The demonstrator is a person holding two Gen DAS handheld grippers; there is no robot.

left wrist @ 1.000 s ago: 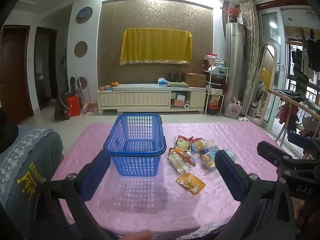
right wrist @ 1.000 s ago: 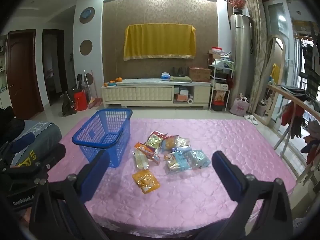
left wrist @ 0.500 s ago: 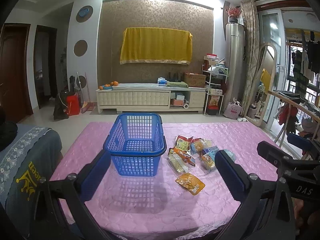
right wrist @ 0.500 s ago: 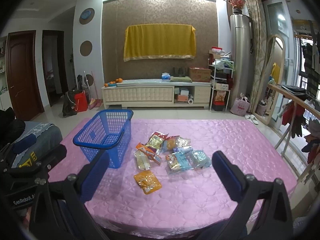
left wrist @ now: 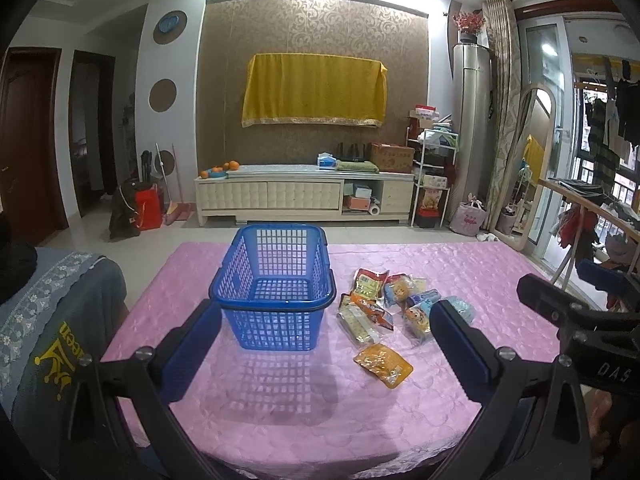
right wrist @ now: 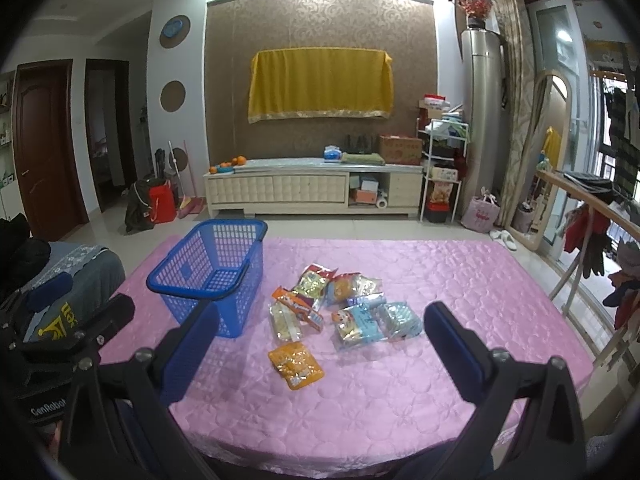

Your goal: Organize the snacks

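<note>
An empty blue plastic basket [left wrist: 273,285] stands on the pink table [left wrist: 280,400], also in the right wrist view [right wrist: 210,272]. Several snack packets [left wrist: 384,304] lie in a loose pile to its right [right wrist: 344,304]. An orange packet [left wrist: 383,365] lies nearest, apart from the pile [right wrist: 295,364]. My left gripper [left wrist: 326,344] is open and empty, held above the near table edge facing the basket. My right gripper [right wrist: 322,344] is open and empty, facing the packets. Its body shows at the right of the left wrist view [left wrist: 580,320].
A chair with a grey cover [left wrist: 48,320] stands at the table's left side. A clothes rack [right wrist: 592,248] stands to the right. A white TV cabinet [left wrist: 304,196] sits far behind against the wall.
Both grippers have barely shifted; the view has crept slightly. Nothing on the table has moved.
</note>
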